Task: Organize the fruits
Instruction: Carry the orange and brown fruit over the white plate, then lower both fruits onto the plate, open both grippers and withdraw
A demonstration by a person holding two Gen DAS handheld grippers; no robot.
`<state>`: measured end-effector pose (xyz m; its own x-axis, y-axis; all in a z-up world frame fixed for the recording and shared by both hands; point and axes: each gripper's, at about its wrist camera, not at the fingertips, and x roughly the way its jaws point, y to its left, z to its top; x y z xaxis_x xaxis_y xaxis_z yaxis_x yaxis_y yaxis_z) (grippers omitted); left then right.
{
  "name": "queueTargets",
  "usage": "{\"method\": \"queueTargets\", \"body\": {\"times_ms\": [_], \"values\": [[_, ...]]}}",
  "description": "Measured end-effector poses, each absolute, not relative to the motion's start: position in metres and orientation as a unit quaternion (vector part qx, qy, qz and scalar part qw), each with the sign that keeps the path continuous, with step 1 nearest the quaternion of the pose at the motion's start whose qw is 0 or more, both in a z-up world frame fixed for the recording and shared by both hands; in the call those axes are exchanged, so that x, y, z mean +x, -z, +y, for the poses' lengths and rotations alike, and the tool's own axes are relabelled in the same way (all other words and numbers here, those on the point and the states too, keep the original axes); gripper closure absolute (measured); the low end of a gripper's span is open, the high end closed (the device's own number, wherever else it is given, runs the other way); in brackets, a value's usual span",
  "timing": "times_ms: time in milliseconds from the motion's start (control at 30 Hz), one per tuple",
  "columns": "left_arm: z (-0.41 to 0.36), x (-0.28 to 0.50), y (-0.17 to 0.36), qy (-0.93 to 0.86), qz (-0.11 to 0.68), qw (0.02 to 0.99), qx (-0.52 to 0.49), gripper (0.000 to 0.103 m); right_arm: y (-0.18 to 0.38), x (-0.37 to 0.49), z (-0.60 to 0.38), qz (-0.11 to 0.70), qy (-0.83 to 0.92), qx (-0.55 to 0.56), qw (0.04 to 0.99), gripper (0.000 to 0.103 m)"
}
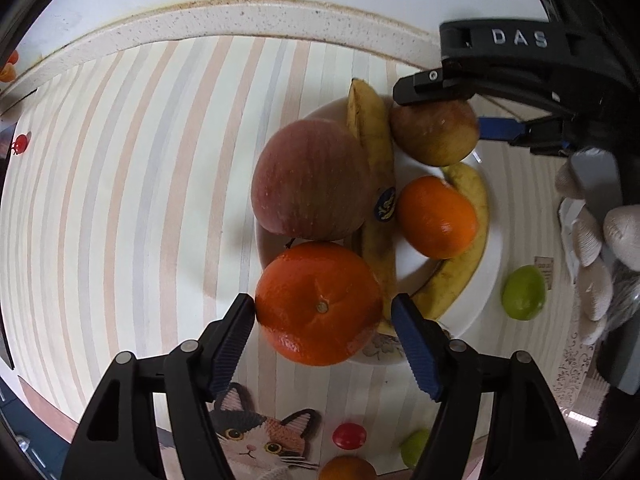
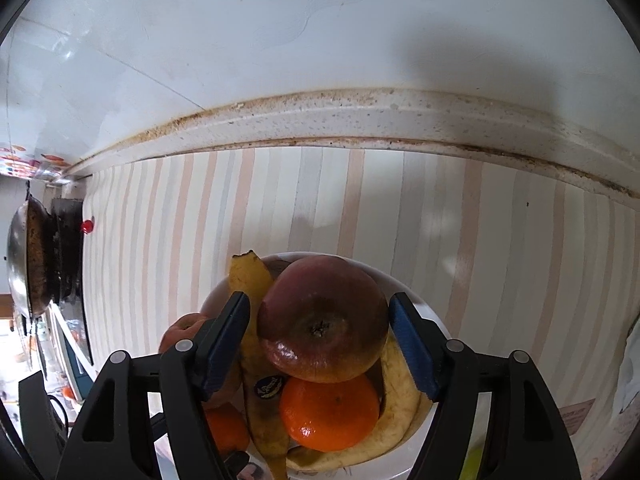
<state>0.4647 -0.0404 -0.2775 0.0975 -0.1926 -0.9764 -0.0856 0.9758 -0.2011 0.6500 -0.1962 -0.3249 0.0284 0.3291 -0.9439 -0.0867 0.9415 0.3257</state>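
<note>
A white plate (image 1: 486, 272) on the striped mat holds two bananas (image 1: 374, 152), a large red apple (image 1: 312, 180), a darker apple (image 1: 434, 132) and an orange (image 1: 436, 216). My left gripper (image 1: 324, 310) stands around a bigger orange (image 1: 318, 304) at the plate's near rim; its left pad touches the fruit, the right pad sits just off it. My right gripper (image 2: 320, 320) is open around the darker apple (image 2: 322, 318), which rests on the orange (image 2: 330, 414) and bananas (image 2: 248, 280); small gaps show at both pads. The right gripper also shows in the left wrist view (image 1: 452, 108).
A lime (image 1: 523, 293) lies right of the plate. A red candy (image 1: 349, 436), another lime (image 1: 414, 447) and an orange fruit (image 1: 346, 469) lie near the cat print. A small red fruit (image 1: 21, 143) sits far left. A wok (image 2: 28, 256) stands on the stove at left.
</note>
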Motion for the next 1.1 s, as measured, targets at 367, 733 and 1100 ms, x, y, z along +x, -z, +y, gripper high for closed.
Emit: {"method": "queueTargets", "body": {"times_ms": [367,733,1100], "values": [[-0.029,0.451,0.220,0.010,0.633,0.771,-0.076,0.013,0.262,0.593,-0.223,0.635,-0.109,0.048,0.764,0.009],[-0.021,0.430,0.199,-0.012,0.610,0.790,-0.056,0.013,0.225,0.490,-0.244,0.596,-0.083,0.039,0.798,0.008],[-0.036,0.382,0.152,-0.002,0.561,0.828,-0.024,0.013,0.159,0.414,-0.259,0.536,-0.076,0.033,0.840,0.008]]}}
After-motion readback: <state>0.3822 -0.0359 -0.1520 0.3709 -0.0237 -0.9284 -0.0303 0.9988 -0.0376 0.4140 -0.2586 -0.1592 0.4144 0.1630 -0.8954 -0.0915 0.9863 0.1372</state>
